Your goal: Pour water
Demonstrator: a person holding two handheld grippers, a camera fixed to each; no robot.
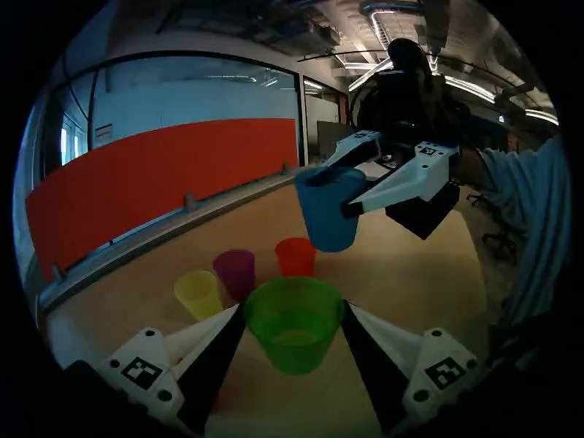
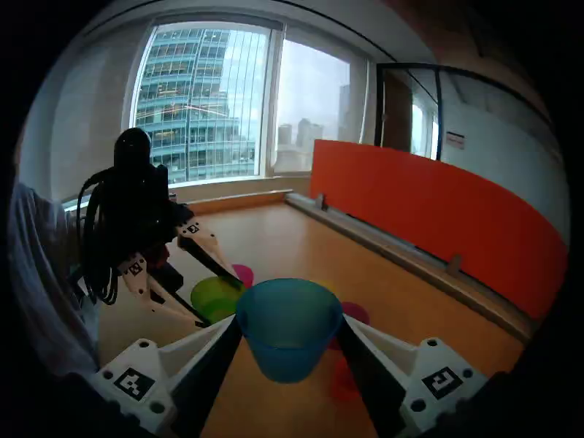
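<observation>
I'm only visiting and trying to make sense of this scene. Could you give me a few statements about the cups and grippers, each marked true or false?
1. The left gripper holds a green cup. True.
2. The blue cup stands on the table. False: the right gripper holds it up in the air.
3. A yellow cup, a purple cup and a red cup stand on the table. True.
4. The purple cup lies on its side. False: it stands upright.
</observation>
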